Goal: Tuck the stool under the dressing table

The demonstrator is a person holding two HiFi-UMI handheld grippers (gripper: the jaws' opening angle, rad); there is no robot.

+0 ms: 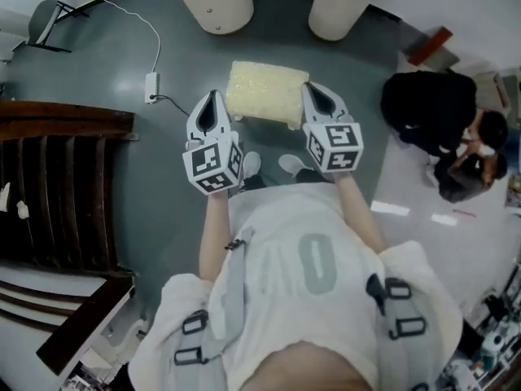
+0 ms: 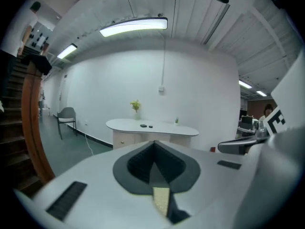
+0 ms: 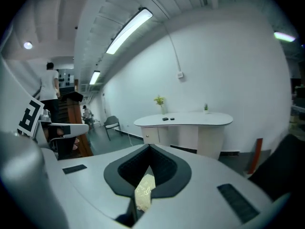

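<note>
Head view, stool: the cream, fuzzy-topped stool (image 1: 264,92) is seen on the grey floor (image 1: 122,47) just toward 12 o'clock from frame centre. Its long axis is laid from 9 to 3 o'clock, with the 3 o'clock end dipped slightly. One long side is turned to 12 o'clock, toward the dressing table (image 1: 216,2). The stool is short of the table's two pedestals, apart from them and not under the top.

Tools: the left gripper (image 1: 213,96) is held at the stool's 9 o'clock end and the right gripper (image 1: 310,89) at its 3 o'clock end. Both are pointed to 12 o'clock. Contact with the stool cannot be judged. In each gripper view the jaws are seen pressed together with nothing clamped, and a sliver of cream stool is visible beneath them.

Containers, left gripper view: a vase (image 2: 137,114) holding a yellow-green sprig is noted on the table top, toward its 9 o'clock end. A small pot (image 2: 176,121) with a green plant is noted toward the 3 o'clock end.

Surroundings, head view: a dark wooden staircase (image 1: 57,186) is recorded at 9 o'clock, a chair (image 1: 45,19) at 10 o'clock and a power strip (image 1: 151,86) with its cable near 11 o'clock.
</note>
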